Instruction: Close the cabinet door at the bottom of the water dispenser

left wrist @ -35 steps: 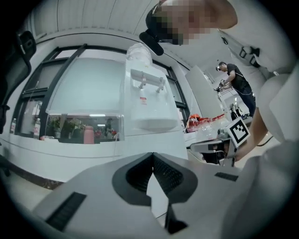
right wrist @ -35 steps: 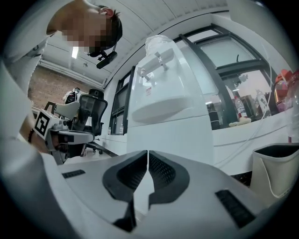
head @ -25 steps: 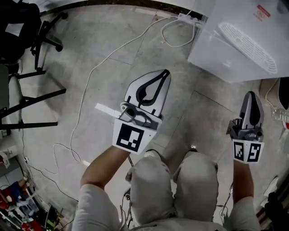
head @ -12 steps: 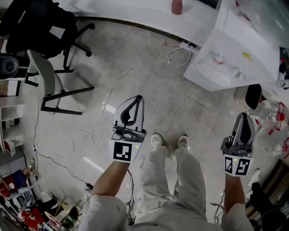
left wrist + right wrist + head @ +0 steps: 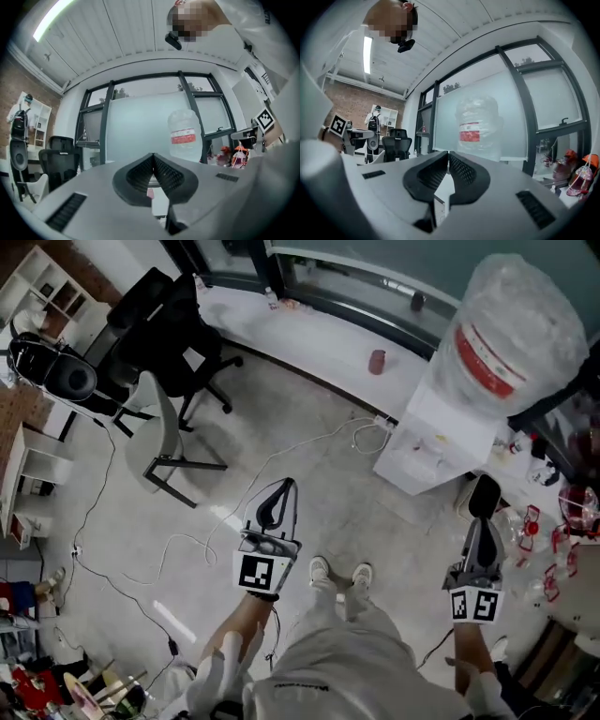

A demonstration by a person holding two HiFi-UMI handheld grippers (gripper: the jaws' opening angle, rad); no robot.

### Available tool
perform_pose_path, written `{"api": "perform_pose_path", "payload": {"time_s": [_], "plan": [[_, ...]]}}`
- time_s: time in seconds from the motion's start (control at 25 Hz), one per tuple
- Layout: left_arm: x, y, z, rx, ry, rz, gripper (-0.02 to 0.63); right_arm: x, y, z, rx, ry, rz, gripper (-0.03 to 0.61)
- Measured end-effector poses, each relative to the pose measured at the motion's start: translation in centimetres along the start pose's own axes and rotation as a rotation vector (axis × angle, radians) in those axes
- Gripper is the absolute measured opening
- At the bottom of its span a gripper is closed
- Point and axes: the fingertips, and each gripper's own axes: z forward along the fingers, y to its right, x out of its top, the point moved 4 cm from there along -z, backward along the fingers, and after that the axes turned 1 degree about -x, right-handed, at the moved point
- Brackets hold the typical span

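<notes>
The white water dispenser (image 5: 439, 432) stands at the upper right of the head view, with a large plastic-wrapped bottle (image 5: 511, 324) on top. Its lower cabinet front is too small and steep to show how the door stands. My left gripper (image 5: 282, 491) is shut and empty, held out over the floor left of the dispenser. My right gripper (image 5: 479, 531) is shut and empty too, just below the dispenser's right side. Both point level. The bottle (image 5: 183, 136) shows beyond the shut left gripper (image 5: 153, 157), and the bottle (image 5: 477, 129) again past the shut right gripper (image 5: 448, 154).
White cables (image 5: 281, 456) and a power strip (image 5: 380, 421) lie on the floor left of the dispenser. A black office chair (image 5: 178, 334) and a grey chair (image 5: 161, 432) stand at the left. A red cup (image 5: 377, 362) sits on the ledge; clutter (image 5: 567, 521) crowds the right edge.
The person has stood up from a crouch, so the floor and dispenser look much farther away. Both grippers rose along with them and stayed shut.
</notes>
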Motion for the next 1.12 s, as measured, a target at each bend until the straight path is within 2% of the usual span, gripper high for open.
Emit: {"api": "perform_pose_path", "payload": {"time_s": [0.16, 0.4, 0.64, 0.92, 1.12], "plan": [[4.0, -0.8, -2.7, 0.044, 0.056, 0.039, 0.008, 3.2, -0.5, -2.1, 0.025, 0.026, 0.022, 0.023], [4.5, -1.3, -6.0, 0.095, 0.079, 0.023, 0.008, 5.6, -1.3, -3.6, 0.027, 0.078, 0.021, 0.020], [5.5, -1.5, -7.3, 0.102, 0.101, 0.032, 0.008, 6.4, -1.5, -4.6, 0.027, 0.097, 0.024, 0.015], [6.5, -1.2, -7.9, 0.063, 0.116, 0.072, 0.008, 6.3, -2.6, -5.4, 0.038, 0.103, 0.029, 0.015], [5.8, -0.7, -7.8, 0.050, 0.110, 0.042, 0.008, 6.0, -3.3, -5.6, 0.036, 0.095, 0.022, 0.015]]}}
